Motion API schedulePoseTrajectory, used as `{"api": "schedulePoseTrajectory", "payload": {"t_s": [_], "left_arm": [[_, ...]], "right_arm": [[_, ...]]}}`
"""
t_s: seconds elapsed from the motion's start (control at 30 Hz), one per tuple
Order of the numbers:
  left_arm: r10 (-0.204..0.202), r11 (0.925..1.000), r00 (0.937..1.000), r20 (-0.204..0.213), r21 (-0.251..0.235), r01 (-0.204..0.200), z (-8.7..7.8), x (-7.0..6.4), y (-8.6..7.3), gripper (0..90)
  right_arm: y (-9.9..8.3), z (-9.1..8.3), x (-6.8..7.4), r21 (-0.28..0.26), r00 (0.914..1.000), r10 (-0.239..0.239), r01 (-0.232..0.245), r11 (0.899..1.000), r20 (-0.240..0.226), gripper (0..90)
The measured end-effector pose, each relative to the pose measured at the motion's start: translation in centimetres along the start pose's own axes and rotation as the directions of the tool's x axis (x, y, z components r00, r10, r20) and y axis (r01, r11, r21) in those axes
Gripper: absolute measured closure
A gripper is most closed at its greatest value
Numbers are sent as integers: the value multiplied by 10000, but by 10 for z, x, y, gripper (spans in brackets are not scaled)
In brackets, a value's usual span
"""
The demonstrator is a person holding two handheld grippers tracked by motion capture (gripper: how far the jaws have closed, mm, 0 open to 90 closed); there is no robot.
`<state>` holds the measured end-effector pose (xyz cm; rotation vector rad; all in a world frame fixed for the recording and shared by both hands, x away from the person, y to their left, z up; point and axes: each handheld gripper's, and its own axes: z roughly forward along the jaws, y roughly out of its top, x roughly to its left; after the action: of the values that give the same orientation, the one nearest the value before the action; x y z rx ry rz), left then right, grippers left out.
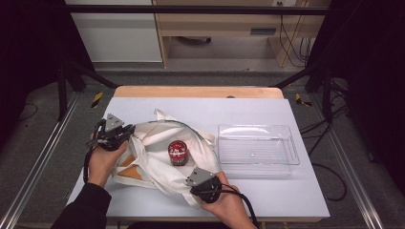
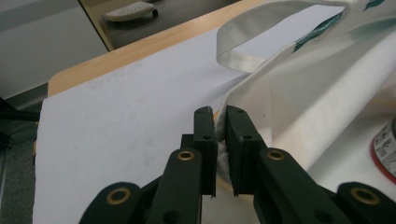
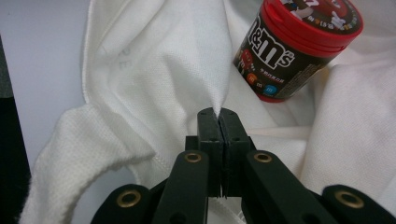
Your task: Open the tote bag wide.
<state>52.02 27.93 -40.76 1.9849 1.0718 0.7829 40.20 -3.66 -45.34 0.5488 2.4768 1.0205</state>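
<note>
1. White tabletop (image 1: pixel 157 106) with a wooden far edge, dark curtains either side, shelving beyond: that's the stage, and a white cloth tote bag (image 1: pixel 153 152) lies spread across the left half.
2. Over on the left, the left gripper (image 1: pixel 125 134) has the bag's rim pinched; in the left gripper view the jaws stand narrow with a fold of hem (image 2: pixel 221 140) caught between them, the strap (image 2: pixel 243 32) looping away behind.
3. Near side now: the right gripper (image 1: pixel 191 177) bites the fabric too. In the right gripper view its jaws are closed tight on a peak of cloth (image 3: pixel 215 100) that tents up from the tips.
4. And there it is, the candy tub (image 1: pixel 177 152), red lid, dark label, standing upright in the opened bag between the two grippers; in the right gripper view it sits just beyond the jaws (image 3: pixel 299 46).
5. To the right, a clear plastic tray (image 1: pixel 291 148) sits beside the bag, nothing in it.
6. My read: the bag's mouth is held open and the tub exposed, so the opening is done. Lifting the tub out, probably to that tray, looks left to do, and one gripper must let go of cloth first.
</note>
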Motion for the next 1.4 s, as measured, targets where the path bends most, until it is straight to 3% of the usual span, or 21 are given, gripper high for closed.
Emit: {"api": "schedulePoseTrajectory", "payload": {"t_s": [0.23, 0.43, 0.6, 0.67, 0.87, 1.0, 1.17, 1.3, 1.4], "left_arm": [[-180, 9996, 9998, -92, 206, 182, 8, 2, -12, 829], [-461, 9988, 9988, 164, 153, 458, 4, 0, -21, 804], [-402, 9987, 9992, 82, -300, 405, -16, -6, -18, 680], [-502, 9966, 9986, 152, -641, 511, -29, -10, -17, 617], [-213, 9942, 9984, 520, -1042, 267, -61, -28, -15, 601], [159, 9949, 9970, 758, -1007, -82, -72, -50, -25, 593], [483, 9967, 9951, 862, -687, -424, -69, -71, -41, 568], [516, 9980, 9928, 1085, -409, -474, -61, -79, -51, 559], [514, 9984, 9916, 1183, -291, -483, -57, -83, -55, 561]], "right_arm": [[-4, 1, 3, 127, 9998, 79, -77, 9999, -181, 898], [-8, 3, 2, 121, 9991, 304, -300, 9995, -304, 886], [-5, -2, -1, -286, 9978, 474, -487, 9984, -454, 758], [-1, -7, -3, -398, 9975, 583, -599, 9974, -403, 669], [13, -27, -10, -742, 9963, 715, -750, 9944, -481, 570], [23, -37, -24, -677, 9974, 712, -719, 9951, -136, 540], [38, -43, -57, -489, 9931, 958, -926, 9945, 671, 517], [46, -38, -85, -150, 9855, 1281, -1273, 9918, 1116, 472], [49, -26, -100, 183, 9831, 1487, -1515, 9883, 1067, 454]]}}
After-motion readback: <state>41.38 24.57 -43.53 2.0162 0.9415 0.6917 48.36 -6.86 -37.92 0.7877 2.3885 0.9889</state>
